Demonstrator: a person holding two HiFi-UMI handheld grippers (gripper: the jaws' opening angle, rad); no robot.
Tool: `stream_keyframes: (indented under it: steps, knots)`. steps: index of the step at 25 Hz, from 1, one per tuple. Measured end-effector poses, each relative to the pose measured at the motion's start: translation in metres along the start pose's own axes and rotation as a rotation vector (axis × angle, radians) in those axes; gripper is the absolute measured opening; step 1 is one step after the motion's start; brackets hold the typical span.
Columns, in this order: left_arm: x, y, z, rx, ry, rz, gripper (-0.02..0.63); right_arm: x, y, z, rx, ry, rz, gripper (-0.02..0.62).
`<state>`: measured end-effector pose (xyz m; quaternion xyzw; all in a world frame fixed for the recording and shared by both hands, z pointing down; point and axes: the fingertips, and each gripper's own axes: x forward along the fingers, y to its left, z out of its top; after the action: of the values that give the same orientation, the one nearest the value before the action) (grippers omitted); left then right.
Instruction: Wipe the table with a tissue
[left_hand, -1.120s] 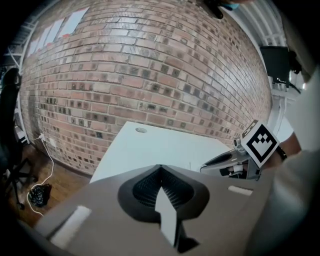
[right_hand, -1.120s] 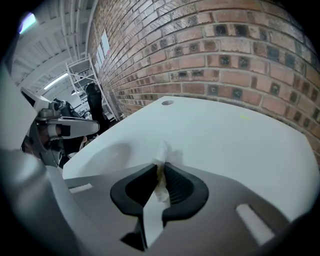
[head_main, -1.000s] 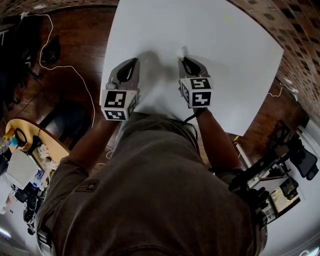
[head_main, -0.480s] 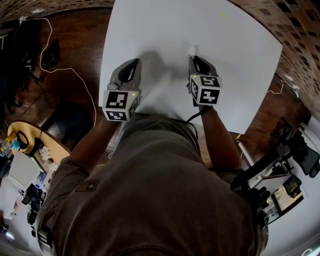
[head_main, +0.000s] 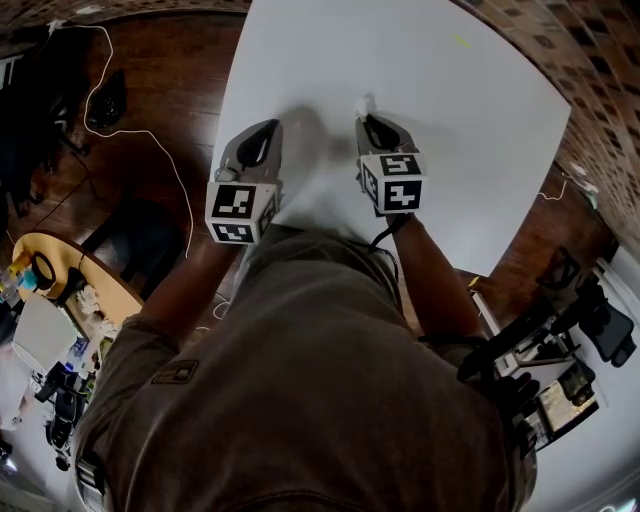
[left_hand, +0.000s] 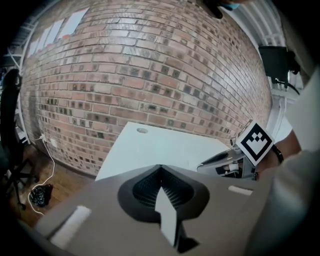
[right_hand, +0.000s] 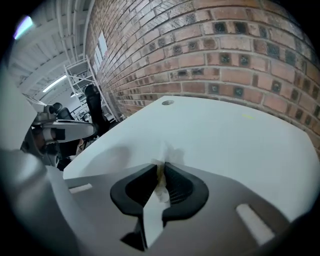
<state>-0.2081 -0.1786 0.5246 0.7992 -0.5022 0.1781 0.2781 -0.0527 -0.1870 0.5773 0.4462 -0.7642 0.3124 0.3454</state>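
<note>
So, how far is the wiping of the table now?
Done: the tissue is clamped in the right gripper. In hand: it seems pressed on the table, near side; the left gripper is shut, empty. Left: probably most of the surface, including the small yellow mark.

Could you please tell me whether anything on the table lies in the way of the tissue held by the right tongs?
Nothing visible does. The right tongs are shut on the small white crumpled tissue, and the white table ahead bears only a faint yellow mark and a round grey grommet, both farther off.
</note>
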Motion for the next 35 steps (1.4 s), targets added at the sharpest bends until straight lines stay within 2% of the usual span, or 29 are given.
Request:
stream_keyframes:
  steps: [6,10,17,27,35]
  knots:
    - [0.005,0.004,-0.001,-0.013,0.009,-0.001,0.002,-0.002,-0.011,0.003,0.023,-0.009,-0.007,0.06]
    - [0.013,-0.005,-0.001,-0.003,0.0,-0.025,0.002,-0.018,-0.024,0.01,0.051,-0.066,-0.034,0.06]
    - [-0.004,-0.036,0.02,0.042,-0.059,-0.044,0.002,-0.069,-0.032,0.017,0.069,-0.178,-0.076,0.06]
    - [-0.024,-0.101,0.03,0.083,-0.116,0.034,0.002,-0.135,-0.092,-0.023,0.105,-0.255,-0.072,0.06]
    - [-0.044,-0.141,0.008,0.077,-0.128,0.088,0.002,-0.16,-0.116,-0.065,0.099,-0.257,-0.048,0.06]
